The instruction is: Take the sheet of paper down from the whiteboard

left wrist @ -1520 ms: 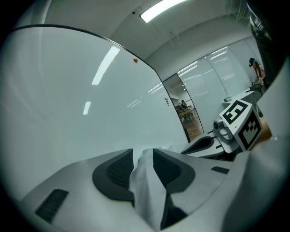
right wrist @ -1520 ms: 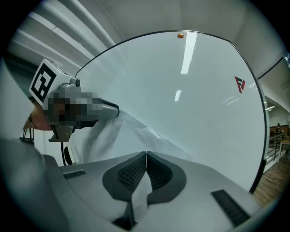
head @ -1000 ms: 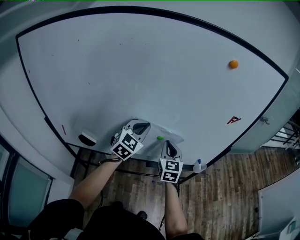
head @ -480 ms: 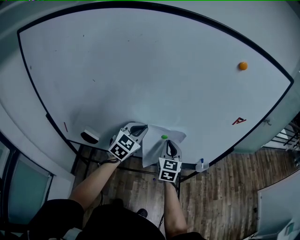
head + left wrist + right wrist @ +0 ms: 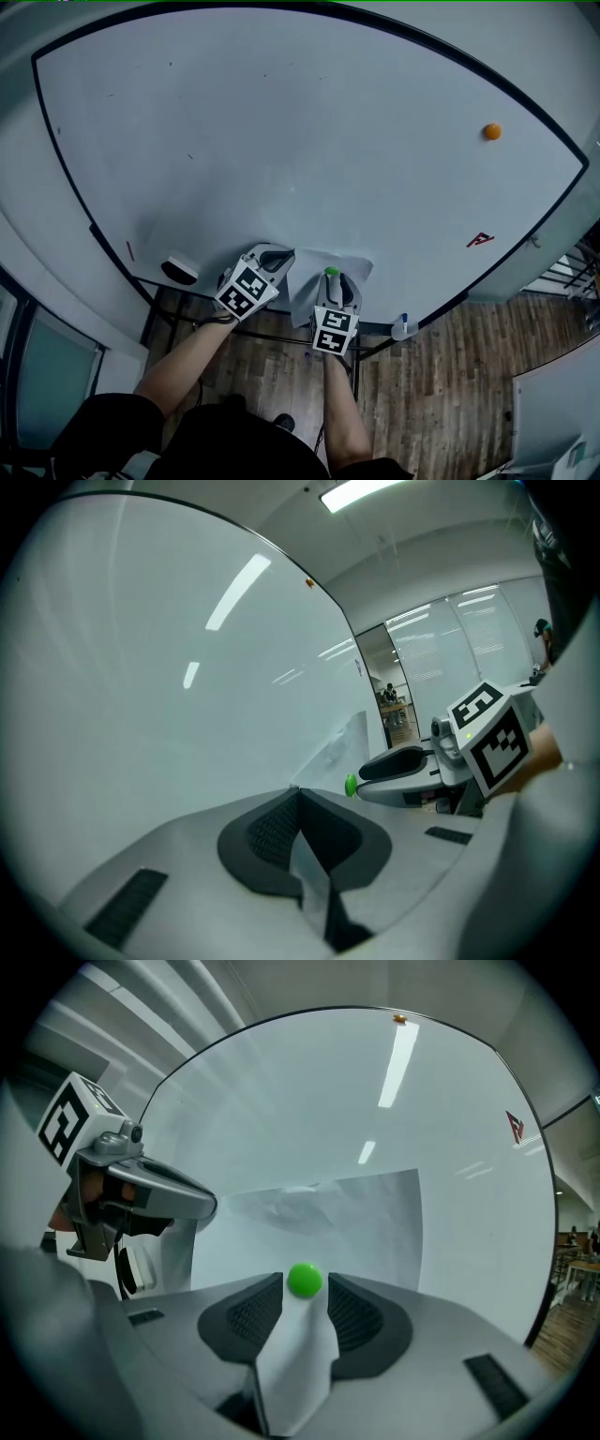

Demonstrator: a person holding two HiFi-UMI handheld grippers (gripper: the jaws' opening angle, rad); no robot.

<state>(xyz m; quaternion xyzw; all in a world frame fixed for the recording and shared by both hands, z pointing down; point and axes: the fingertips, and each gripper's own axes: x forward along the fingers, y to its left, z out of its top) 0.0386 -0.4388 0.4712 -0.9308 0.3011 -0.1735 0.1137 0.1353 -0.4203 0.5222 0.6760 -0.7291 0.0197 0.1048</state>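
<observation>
The white sheet of paper (image 5: 307,277) hangs low on the whiteboard (image 5: 281,141), with a green magnet (image 5: 330,272) on it. My left gripper (image 5: 281,259) is shut on the sheet's left edge; in the left gripper view a strip of paper (image 5: 309,874) is pinched between the jaws of that gripper (image 5: 298,803). My right gripper (image 5: 335,283) is at the magnet and its jaws are opening. In the right gripper view the green magnet (image 5: 305,1280) sits between the tips of that gripper (image 5: 305,1297) with small gaps, and a fold of the paper (image 5: 295,1354) lies between the jaws.
An orange magnet (image 5: 492,131) and a red mark (image 5: 479,240) are on the board's right side. An eraser (image 5: 178,270) rests on the tray at the left, and a small cup with a marker (image 5: 403,328) stands on it at the right. A wooden floor lies below.
The sheet's left part has come off the board and now hangs between the grippers. The right gripper has moved up to the green magnet and opened its jaws. Both hands have sunk a little.
</observation>
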